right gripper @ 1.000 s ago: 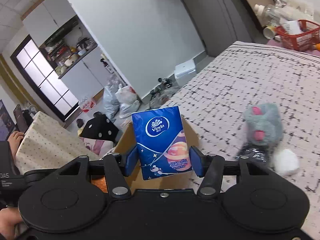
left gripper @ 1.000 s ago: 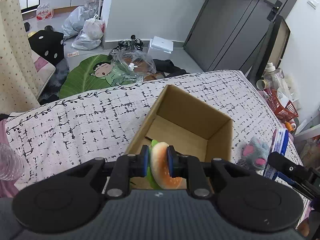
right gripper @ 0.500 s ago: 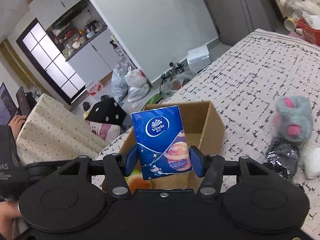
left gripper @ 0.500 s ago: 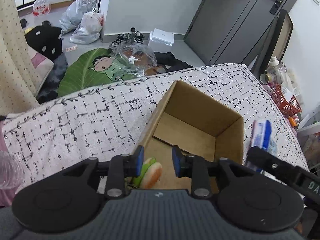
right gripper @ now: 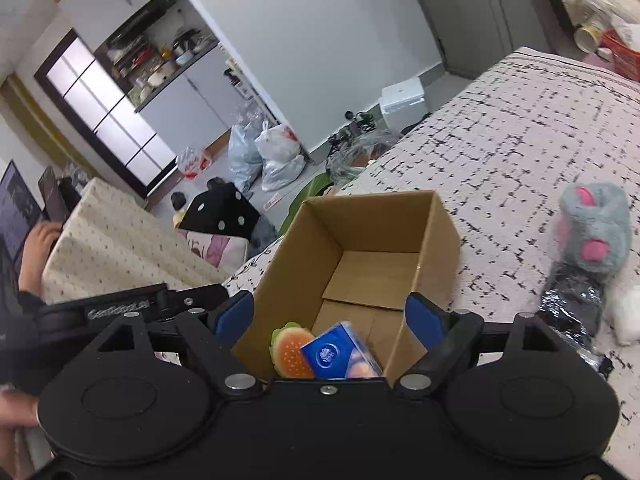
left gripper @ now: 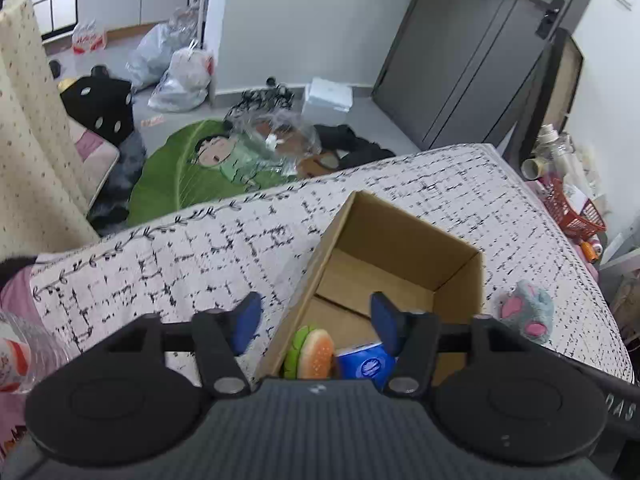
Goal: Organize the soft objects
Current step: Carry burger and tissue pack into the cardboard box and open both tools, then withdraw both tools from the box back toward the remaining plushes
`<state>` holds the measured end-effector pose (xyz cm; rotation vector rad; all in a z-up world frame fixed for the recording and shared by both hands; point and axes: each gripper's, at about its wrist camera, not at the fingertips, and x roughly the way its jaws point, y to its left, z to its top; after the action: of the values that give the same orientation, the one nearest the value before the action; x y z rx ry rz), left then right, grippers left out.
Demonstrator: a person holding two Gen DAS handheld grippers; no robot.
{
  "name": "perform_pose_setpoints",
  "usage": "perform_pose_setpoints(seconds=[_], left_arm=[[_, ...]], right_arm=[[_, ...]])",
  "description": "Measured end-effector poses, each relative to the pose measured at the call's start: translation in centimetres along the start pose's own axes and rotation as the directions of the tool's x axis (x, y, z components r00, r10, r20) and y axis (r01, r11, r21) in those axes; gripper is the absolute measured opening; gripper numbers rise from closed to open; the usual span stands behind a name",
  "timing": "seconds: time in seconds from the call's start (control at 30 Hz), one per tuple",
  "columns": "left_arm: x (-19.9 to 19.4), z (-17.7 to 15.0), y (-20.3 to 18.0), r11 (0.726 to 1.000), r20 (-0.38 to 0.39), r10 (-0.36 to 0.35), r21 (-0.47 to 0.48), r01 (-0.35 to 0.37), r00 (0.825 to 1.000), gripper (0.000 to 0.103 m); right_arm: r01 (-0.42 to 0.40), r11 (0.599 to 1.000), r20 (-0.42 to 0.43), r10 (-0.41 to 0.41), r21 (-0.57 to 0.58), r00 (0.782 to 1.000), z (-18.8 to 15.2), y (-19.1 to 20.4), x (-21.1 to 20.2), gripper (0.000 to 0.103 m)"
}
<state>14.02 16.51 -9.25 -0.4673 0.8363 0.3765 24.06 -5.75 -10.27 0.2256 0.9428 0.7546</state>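
Observation:
An open cardboard box (left gripper: pixel 404 236) (right gripper: pixel 440 224) stands on the patterned bedspread. Inside it lie a soft burger toy (left gripper: pixel 314 352) (right gripper: pixel 292 350) and a blue tissue pack (left gripper: pixel 366 362) (right gripper: pixel 340 354), side by side at the near end. My left gripper (left gripper: pixel 316 320) is open and empty above the box's near edge. My right gripper (right gripper: pixel 330 314) is open and empty above the same end. A grey and pink plush mouse (left gripper: pixel 528 310) (right gripper: pixel 596 232) lies on the bed to the right of the box.
A black wrapped item (right gripper: pixel 572 308) and a white soft ball (right gripper: pixel 626 316) lie beside the plush. A red basket (left gripper: pixel 572 212) with bottles stands beyond the bed's right edge. Bags and a green leaf mat (left gripper: pixel 172 176) lie on the floor beyond the bed.
Both grippers opened. The left one let go of the burger toy and the right one let go of the tissue pack; both objects now lie in the box.

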Motion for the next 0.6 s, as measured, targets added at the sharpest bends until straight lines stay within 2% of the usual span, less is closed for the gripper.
perform_pose_setpoints(seconds=[0.03, 0.1, 0.3, 0.5, 0.6], left_arm=[[-0.2, 0.0, -0.1, 1.0, 0.002, -0.001, 0.006, 0.001, 1.0, 0.073], [-0.7, 0.1, -0.4, 1.0, 0.002, 0.0, 0.009, 0.0, 1.0, 0.078], [-2.1, -0.1, -1.8, 0.998, 0.014, 0.02, 0.053, -0.02, 1.0, 0.081], [-3.5, -0.6, -3.8, 0.994, 0.021, 0.012, 0.11, -0.014, 1.0, 0.096], [-4.1, -0.9, -4.7, 0.993, 0.027, 0.009, 0.117, -0.012, 1.0, 0.097]], right_arm=[[0.01, 1.0, 0.001, -0.01, 0.004, 1.0, 0.0, -0.1, -0.2, 0.087], [0.042, 0.999, 0.001, -0.042, 0.006, 0.999, 0.1, -0.4, -0.5, 0.092], [0.093, 0.994, 0.005, -0.094, 0.061, 0.996, 0.4, -1.9, -2.3, 0.103], [0.107, 0.989, -0.011, -0.106, 0.105, 0.994, 0.6, -3.7, -4.5, 0.103], [0.144, 0.983, -0.018, -0.143, 0.112, 0.99, 0.6, -4.7, -5.6, 0.103]])
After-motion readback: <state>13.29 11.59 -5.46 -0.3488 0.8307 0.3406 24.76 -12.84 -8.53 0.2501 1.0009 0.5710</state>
